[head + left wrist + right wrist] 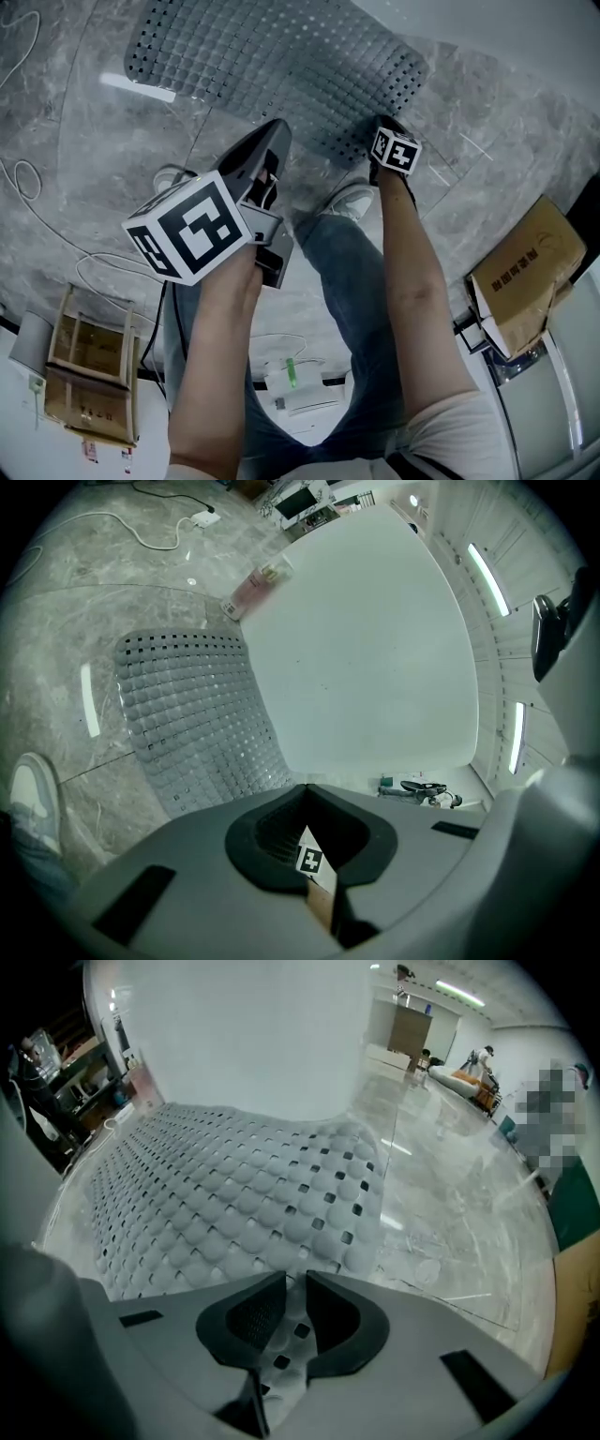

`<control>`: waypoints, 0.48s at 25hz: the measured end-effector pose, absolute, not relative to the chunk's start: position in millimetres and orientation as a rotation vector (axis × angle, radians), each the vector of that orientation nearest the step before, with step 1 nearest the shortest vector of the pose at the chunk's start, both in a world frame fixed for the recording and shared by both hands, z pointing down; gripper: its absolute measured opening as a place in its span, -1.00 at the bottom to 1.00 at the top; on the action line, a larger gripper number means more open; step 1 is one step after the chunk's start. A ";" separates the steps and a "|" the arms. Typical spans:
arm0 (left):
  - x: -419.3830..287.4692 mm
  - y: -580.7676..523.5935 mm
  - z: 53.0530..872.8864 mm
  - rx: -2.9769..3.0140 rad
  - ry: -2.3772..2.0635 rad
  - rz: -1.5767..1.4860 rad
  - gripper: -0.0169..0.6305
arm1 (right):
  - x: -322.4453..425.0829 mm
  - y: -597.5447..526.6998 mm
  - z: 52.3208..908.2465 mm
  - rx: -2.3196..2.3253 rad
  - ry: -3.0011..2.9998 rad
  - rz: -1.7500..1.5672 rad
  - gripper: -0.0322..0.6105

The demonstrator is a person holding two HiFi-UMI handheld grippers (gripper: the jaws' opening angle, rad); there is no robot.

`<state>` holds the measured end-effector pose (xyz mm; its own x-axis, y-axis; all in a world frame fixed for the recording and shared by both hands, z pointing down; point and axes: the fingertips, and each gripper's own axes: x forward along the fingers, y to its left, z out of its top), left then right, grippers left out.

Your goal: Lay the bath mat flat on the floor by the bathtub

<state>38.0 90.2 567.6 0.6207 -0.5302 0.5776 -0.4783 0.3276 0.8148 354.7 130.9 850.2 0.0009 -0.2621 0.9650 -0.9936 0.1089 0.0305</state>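
I am pinching the near edge of the bath mat (234,1185) in the right tongs (289,1283). The mat is lying on the floor (75,187) beside the bathtub (366,639), near corner humped. Left tongs (305,794) are hanging closed, empty. Likely next: drawing that edge outward, low, to flatten it.

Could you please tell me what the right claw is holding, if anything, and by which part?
The right claw grips the bath mat by its near edge, close to a corner.
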 end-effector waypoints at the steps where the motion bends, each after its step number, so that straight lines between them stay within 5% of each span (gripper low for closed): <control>1: 37.9 88.2 567.2 1.299 -0.973 -0.043 -0.91 | 354.8 131.6 850.0 1.321 -1.447 0.976 -0.66; 12: 41.1 89.5 576.6 1.269 -1.008 -0.045 -0.90 | 341.6 190.7 828.3 1.132 -1.499 1.010 -0.82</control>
<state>41.1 89.5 576.6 0.5933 -0.5386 0.5983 -0.4837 0.3556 0.7997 341.6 190.7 828.3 -0.1007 -0.1709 0.9801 -0.9726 0.2245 -0.0608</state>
